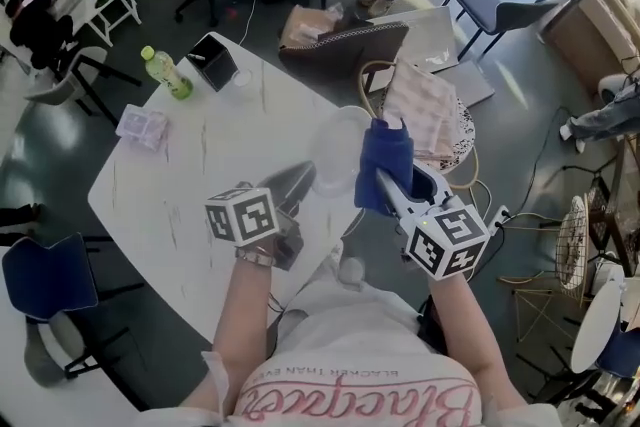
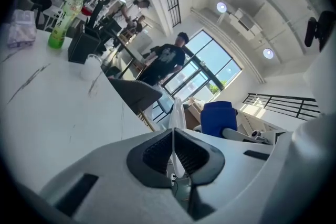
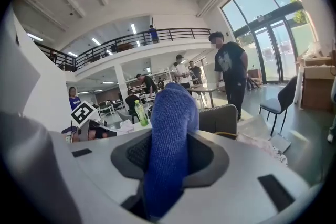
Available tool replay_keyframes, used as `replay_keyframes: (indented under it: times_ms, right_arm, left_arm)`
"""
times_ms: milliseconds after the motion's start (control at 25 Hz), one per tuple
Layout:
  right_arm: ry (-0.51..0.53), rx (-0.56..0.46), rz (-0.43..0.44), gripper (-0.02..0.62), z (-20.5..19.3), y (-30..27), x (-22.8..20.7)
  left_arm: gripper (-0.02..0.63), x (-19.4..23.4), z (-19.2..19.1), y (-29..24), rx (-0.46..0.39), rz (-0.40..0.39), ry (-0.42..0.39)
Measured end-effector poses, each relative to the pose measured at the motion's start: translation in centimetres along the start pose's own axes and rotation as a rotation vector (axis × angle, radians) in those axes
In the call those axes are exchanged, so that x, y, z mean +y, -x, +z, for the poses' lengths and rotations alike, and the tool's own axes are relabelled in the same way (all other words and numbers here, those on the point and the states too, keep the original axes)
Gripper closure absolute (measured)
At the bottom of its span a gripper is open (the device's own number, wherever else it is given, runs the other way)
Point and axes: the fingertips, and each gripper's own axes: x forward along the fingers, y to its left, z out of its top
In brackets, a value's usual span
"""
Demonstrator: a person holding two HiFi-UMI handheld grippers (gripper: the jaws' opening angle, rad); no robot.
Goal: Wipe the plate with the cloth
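The left gripper (image 1: 298,181) had its jaws closed on the thin rim of the clear plate (image 1: 338,151). It held the plate in the air above the right edge of the white table (image 1: 190,185). The right gripper (image 1: 388,187) was clamped on the blue cloth (image 1: 385,158), which stood just beside the plate; whether the two touched could not be seen. A green bottle (image 1: 166,73) and a black box (image 1: 212,61) stood near the table's far corner.
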Motion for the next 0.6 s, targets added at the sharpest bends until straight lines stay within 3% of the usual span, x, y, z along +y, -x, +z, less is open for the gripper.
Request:
replay_keyframes:
  times_ms: [600]
  right_arm:
    - [0.131, -0.172, 0.064, 0.465, 5.6, 4.1, 4.7]
  left_arm:
    - [0.594, -6.4, 2.4, 5.4, -0.214, -0.05, -0.143]
